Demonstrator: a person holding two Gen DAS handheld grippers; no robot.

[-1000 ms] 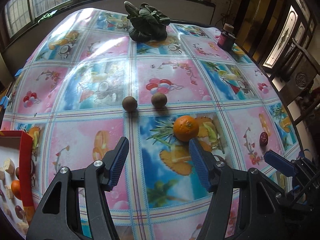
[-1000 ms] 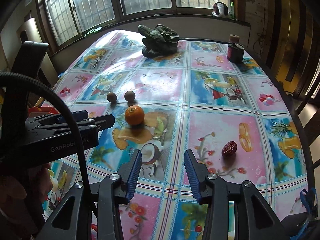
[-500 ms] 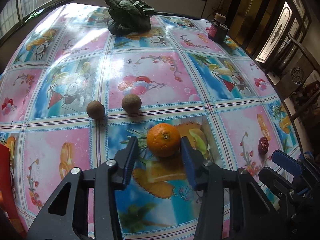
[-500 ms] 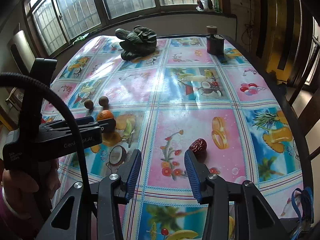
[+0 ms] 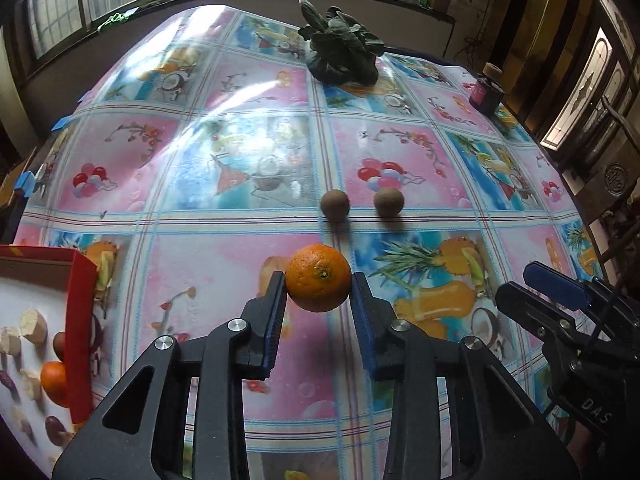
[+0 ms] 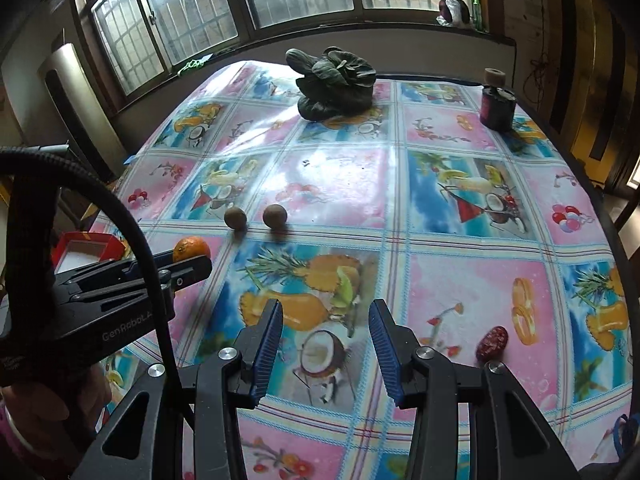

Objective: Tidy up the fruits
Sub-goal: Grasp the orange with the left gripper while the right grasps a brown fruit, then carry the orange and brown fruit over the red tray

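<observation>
My left gripper [image 5: 317, 278] is shut on an orange [image 5: 318, 290], which hangs a little above the fruit-print tablecloth [image 5: 224, 264]. In the right wrist view that orange [image 6: 191, 249] shows behind the left gripper's fingers [image 6: 188, 272]. Two brown round fruits [image 5: 335, 202] [image 5: 389, 202] lie side by side just beyond it. A red box [image 5: 82, 320] at the left edge holds another orange [image 5: 54, 382] and several small pieces. My right gripper [image 6: 326, 306] stands open over the cloth with nothing between its fingers. A red date [image 6: 491, 343] lies to its right.
A bunch of dark leafy greens [image 6: 334, 84] sits at the table's far end. A dark jar with a cork lid [image 6: 497, 108] stands at the far right corner. The table's right edge [image 6: 608, 220] curves close by, with dark wooden furniture [image 5: 616, 184] beyond it.
My left gripper closed around the orange, raised it off the cloth and swung left, bringing the red box into view. The right gripper's view swung left, so the date now lies to its right.
</observation>
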